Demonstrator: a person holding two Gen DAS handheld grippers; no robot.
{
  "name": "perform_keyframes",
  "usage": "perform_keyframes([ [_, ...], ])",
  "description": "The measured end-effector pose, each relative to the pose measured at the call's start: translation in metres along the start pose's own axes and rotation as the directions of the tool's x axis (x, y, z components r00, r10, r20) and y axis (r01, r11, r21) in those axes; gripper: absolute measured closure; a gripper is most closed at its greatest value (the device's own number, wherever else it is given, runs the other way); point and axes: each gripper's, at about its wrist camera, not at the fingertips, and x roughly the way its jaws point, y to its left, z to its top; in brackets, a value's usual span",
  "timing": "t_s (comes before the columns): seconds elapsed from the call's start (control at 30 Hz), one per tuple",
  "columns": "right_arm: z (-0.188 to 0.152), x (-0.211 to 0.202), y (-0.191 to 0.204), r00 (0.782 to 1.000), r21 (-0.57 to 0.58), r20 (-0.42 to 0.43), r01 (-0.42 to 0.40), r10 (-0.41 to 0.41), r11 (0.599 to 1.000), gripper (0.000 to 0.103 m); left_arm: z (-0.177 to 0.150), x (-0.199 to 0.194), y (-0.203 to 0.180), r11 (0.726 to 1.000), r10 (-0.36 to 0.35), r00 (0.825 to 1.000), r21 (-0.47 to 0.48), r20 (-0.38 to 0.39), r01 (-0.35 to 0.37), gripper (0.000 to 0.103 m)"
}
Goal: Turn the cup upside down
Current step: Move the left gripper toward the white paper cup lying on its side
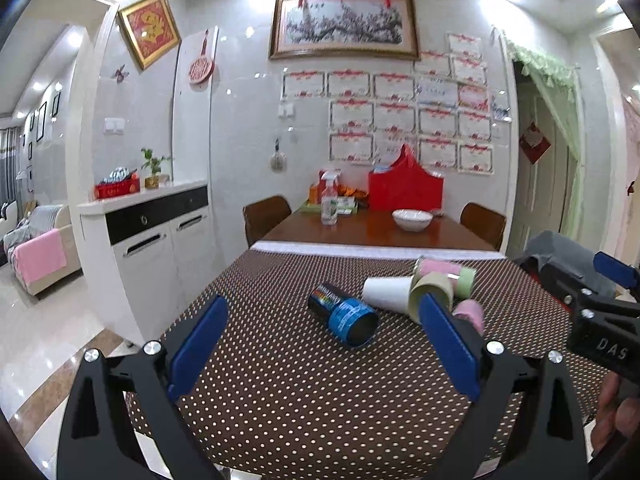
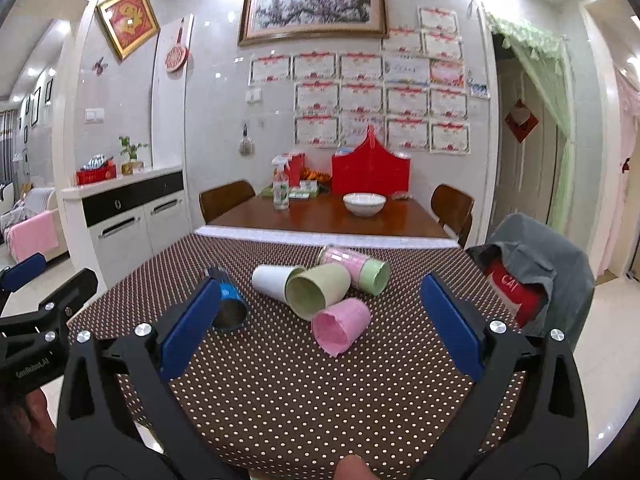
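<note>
Several cups lie on their sides on the brown dotted tablecloth (image 2: pixel 300 380): a blue cup (image 1: pixel 346 316) (image 2: pixel 229 304), a white cup (image 1: pixel 388 293) (image 2: pixel 276 280), a pale green cup (image 2: pixel 316 290) (image 1: pixel 434 288), a pink cup (image 2: pixel 341 330) (image 1: pixel 470 312), and a pink-and-green cup (image 2: pixel 358 266) (image 1: pixel 446 274) behind them. My left gripper (image 1: pixel 322 340) is open and empty, near the blue cup. My right gripper (image 2: pixel 320 328) is open and empty, with the pink and green cups between its fingers' line of sight.
A wooden dining table (image 2: pixel 328 216) behind holds a white bowl (image 2: pixel 364 202), a spray bottle (image 2: pixel 281 192) and a red bag (image 2: pixel 370 176). A chair draped with grey cloth (image 2: pixel 536 264) stands at the right. A white cabinet (image 2: pixel 132 216) stands at the left.
</note>
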Motion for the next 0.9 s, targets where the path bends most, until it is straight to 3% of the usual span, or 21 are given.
perform_keyframes([
  [0.43,-0.021,0.098,-0.037,0.983,0.012,-0.18,-0.023,0.025,1.0,0.006,-0.017,0.107,-0.012,0.998,0.03,0.986,0.053,-0.166,-0.021,0.008],
  [0.7,-0.033,0.137,-0.078,0.967,0.058,-0.255,0.025,-0.01,0.998,0.006,-0.009,0.159,-0.056,0.985,-0.03,0.976,0.159,-0.214,0.065,0.008],
  [0.9,-0.037,0.156,-0.101,0.956,0.096,-0.293,0.048,-0.018,0.994,0.006,0.003,0.211,-0.089,0.942,-0.07,0.956,0.296,-0.284,0.158,0.008],
])
